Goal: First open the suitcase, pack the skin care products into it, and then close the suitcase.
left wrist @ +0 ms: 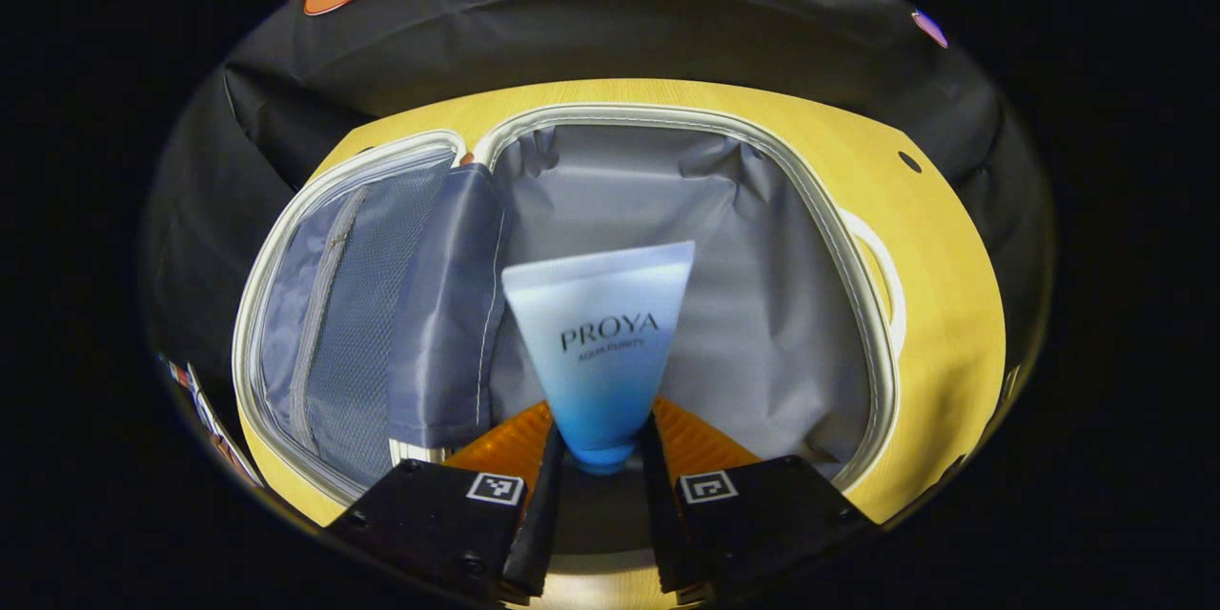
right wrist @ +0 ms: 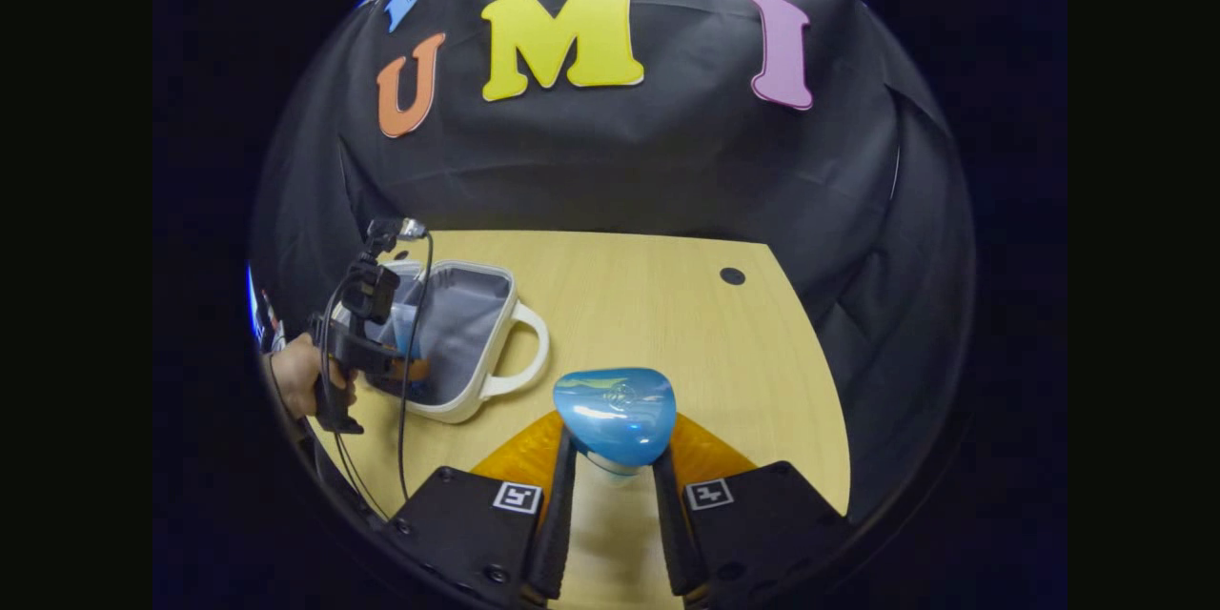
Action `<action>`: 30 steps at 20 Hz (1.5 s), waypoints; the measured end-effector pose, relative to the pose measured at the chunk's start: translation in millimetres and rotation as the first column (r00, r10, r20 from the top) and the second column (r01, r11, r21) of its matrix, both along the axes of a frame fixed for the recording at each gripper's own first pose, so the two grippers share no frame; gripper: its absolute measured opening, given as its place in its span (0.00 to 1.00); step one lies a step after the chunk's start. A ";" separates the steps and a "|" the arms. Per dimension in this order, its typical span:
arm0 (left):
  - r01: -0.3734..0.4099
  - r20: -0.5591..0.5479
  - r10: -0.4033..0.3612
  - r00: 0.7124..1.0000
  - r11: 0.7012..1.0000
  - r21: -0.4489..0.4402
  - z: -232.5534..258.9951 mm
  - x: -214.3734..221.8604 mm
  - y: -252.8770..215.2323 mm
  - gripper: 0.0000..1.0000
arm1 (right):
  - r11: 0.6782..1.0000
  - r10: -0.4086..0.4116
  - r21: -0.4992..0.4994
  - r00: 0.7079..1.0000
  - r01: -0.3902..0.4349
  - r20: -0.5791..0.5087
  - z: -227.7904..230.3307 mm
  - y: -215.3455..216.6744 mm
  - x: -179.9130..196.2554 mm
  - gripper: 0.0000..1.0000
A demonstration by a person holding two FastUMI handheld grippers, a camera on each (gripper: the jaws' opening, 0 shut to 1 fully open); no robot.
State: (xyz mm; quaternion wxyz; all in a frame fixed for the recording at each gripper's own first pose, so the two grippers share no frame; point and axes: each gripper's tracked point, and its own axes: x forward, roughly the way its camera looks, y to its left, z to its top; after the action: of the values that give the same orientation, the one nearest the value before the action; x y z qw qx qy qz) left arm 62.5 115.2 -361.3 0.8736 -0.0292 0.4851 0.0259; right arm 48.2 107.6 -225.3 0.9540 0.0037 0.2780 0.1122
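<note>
Open suitcase (left wrist: 858, 305) lying flat on the pale wooden table (left wrist: 953, 324), white-rimmed, lined throughout with creased grey fabric; lid half folded out to one side, carrying a mesh pocket (left wrist: 353, 305) with a zip running down it, plus a loose grey divider flap (left wrist: 448, 305) beside the hinge. White carry handle (left wrist: 882, 276) jutting from the far long edge of the case. Held above the main compartment: a soft squeeze tube (left wrist: 600, 343), frosted white at its flat crimped end, fading to clear blue toward the cap, dark lettering across the middle, crimped end pointing away from the camera. Left gripper (left wrist: 600, 457) closed narrowly on the blue cap end of that tube, both fingers pressing its sides. In the right gripper view, same suitcase (right wrist: 477, 372) seen near the table's left edge, with the other gripper (right wrist: 381, 362) and the hand (right wrist: 300, 376) holding it poised over the open case, cable trailing down. Right gripper (right wrist: 615, 457) well apart from the case, toward the near edge of the table (right wrist: 667, 305), fingers narrowed onto a glossy blue rounded bottle (right wrist: 615, 415), its domed end facing the lens, clamped on both flanks and lifted off the wood.
</note>
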 end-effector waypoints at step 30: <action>-0.073 0.646 -0.010 0.763 0.992 0.102 262.1 -109.6 118.2 1.00 | 0.969 0.244 0.007 0.960 -0.246 -0.137 -48.6 251.5 68.9 0.38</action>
State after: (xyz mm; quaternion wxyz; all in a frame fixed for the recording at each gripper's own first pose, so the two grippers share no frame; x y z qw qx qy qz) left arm -47.1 233.4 -99.2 0.9866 0.0088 0.1521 0.0584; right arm 117.1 359.1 -274.0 0.9114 -0.0280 0.3418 0.2274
